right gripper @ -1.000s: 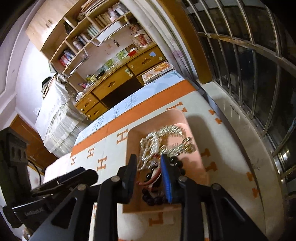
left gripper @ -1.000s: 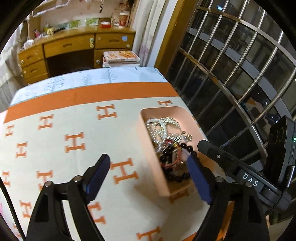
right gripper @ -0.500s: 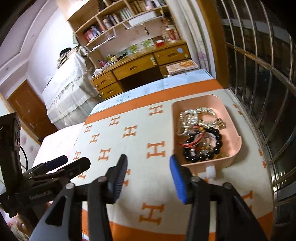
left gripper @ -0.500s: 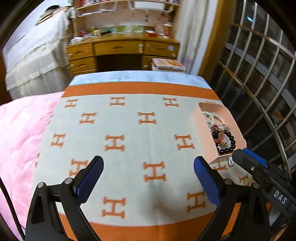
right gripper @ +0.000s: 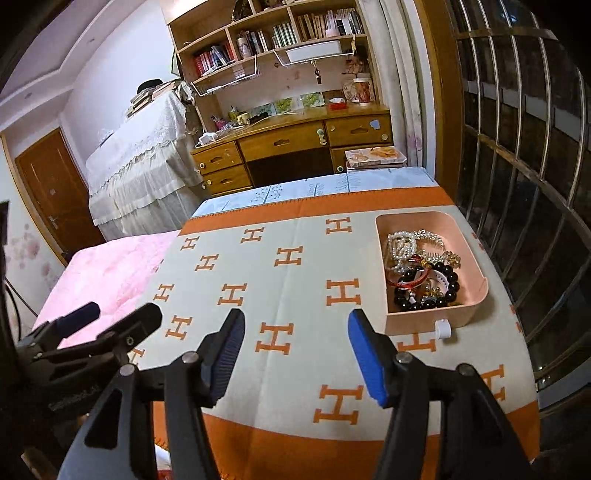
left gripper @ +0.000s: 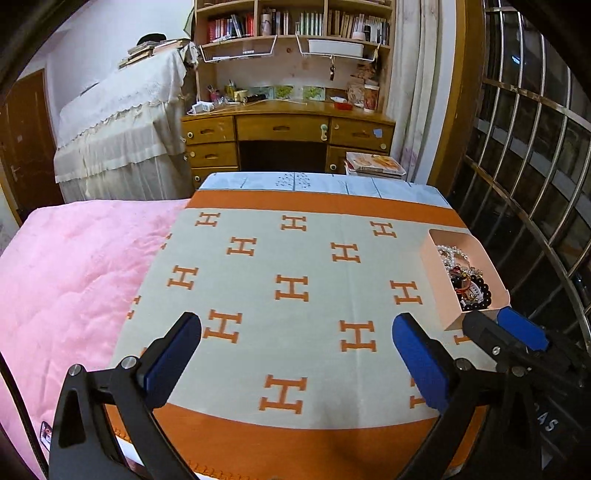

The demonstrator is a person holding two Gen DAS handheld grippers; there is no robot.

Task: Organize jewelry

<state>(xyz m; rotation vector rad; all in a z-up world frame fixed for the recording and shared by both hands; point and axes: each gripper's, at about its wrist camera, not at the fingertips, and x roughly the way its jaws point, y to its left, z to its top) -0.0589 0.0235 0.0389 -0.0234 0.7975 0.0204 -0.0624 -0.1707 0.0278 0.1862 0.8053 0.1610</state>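
**Jewelry sits in the pink tray**

My left tongs (left gripper: pixel 297 354) are spread wide, holding nothing. My right tongs (right gripper: pixel 297 354) have just been opening, empty too. The jewelry (right gripper: pixel 421 273) fills the pink tray (right gripper: pixel 476 266) on the bed blanket (right gripper: pixel 295 295). I should move slowly and not bump it.

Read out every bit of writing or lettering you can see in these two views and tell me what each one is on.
"H", repeated in orange: on the blanket.
"AS", the end of a cut-off white label: on the right tool's body, seen from the left wrist.
Embossed lettering on the left tool's body, seen from the right wrist: too faint to read.
Book spines on the shelf: too small.
Small tag at the pink quilt's edge: unreadable.
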